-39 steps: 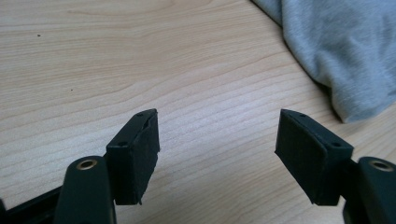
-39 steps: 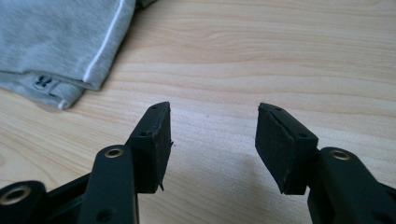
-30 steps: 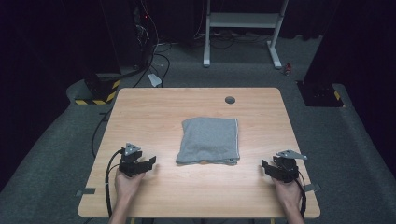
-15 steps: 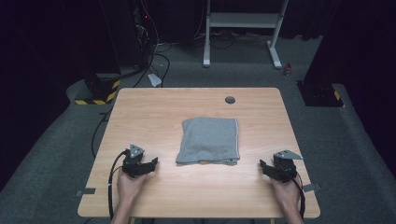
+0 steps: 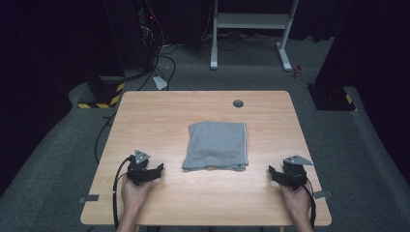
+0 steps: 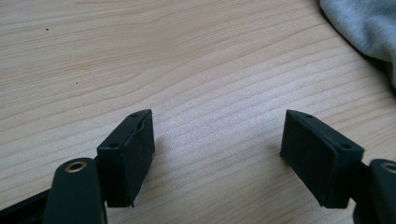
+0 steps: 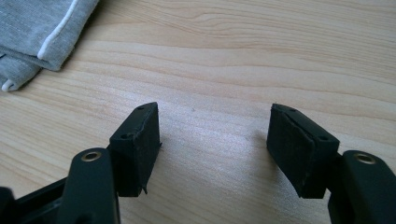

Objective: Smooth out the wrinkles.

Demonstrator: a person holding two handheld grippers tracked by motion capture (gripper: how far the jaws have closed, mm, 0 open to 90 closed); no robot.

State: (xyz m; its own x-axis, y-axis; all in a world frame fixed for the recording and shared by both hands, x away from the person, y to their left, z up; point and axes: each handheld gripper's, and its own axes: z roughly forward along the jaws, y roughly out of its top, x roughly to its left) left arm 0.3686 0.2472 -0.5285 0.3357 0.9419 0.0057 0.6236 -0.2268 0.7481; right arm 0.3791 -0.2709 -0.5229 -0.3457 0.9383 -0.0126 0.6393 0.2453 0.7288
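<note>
Both our grippers, left and right, just opened, jaws apart, empty; careless pinching could unfold the folded grey cloth.

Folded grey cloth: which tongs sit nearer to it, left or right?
Left, by a small margin. The left tongs rest just off the folded grey cloth's near-left corner; the right tongs sit a bit farther off its near-right corner. Both are open and touch nothing.
</note>
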